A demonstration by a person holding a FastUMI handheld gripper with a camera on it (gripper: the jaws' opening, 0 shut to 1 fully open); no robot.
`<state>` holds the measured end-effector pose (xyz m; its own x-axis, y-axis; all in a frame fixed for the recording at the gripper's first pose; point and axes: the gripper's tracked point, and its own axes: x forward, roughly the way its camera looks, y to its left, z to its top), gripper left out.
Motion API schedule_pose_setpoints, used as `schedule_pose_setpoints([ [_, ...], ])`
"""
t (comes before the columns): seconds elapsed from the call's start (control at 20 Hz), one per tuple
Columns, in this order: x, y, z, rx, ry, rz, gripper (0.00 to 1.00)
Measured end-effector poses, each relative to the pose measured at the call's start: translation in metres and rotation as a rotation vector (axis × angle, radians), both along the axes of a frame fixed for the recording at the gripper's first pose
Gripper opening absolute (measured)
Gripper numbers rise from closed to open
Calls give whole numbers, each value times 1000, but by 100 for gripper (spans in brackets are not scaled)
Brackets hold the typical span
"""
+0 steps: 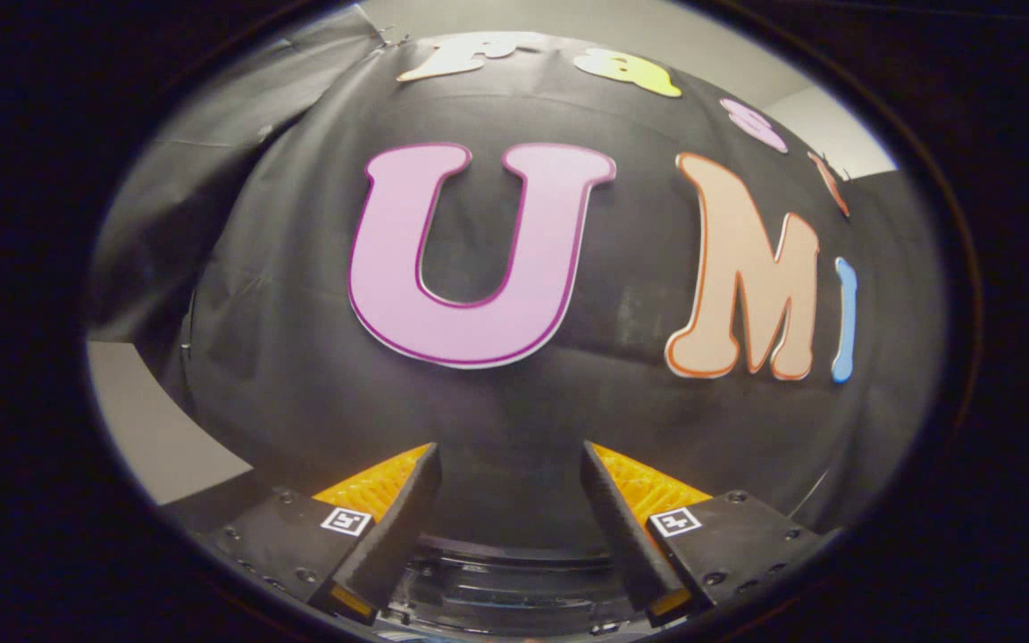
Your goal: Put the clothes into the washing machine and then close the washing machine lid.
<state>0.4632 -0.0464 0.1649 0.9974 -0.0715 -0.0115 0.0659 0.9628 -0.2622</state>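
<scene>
**Gripper raised and empty, facing the booth wall**

The hand-held gripper (507, 487) is released: its two fingers stand well apart with nothing between them, and beyond them hangs only the black cloth wall (300, 375). Low between the fingers a dark curved rim (514, 558) shows; it may be the washing machine's edge, though I cannot tell for sure. No clothes can be made out from here, so where they lie cannot be told.

As a judgement, the step in hand is finding the clothes: tip the gripper down, keep the fingers wide, and close only once fabric sits between both.

Count: one gripper, two fingers, one rim.
</scene>
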Motion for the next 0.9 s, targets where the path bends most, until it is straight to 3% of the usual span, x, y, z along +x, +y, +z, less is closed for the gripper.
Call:
schedule_pose_setpoints([
  [0.05, 7, -15, -14, -1, 47, -52, 97],
  [0.15, 9, -21, -29, 191, 90, -30, 97],
  [0.2, 8, -17, -14, 221, 19, -13, 97],
  [0.3, 10, -22, -20, 163, 15, -10, 96],
  [0.6, 3, -21, -20, 187, 3, -33, 95],
  [0.8, -19, -22, -3, 183, -199, -37, 94],
  [0.9, -23, -24, -5, 188, -206, -40, 94],
])
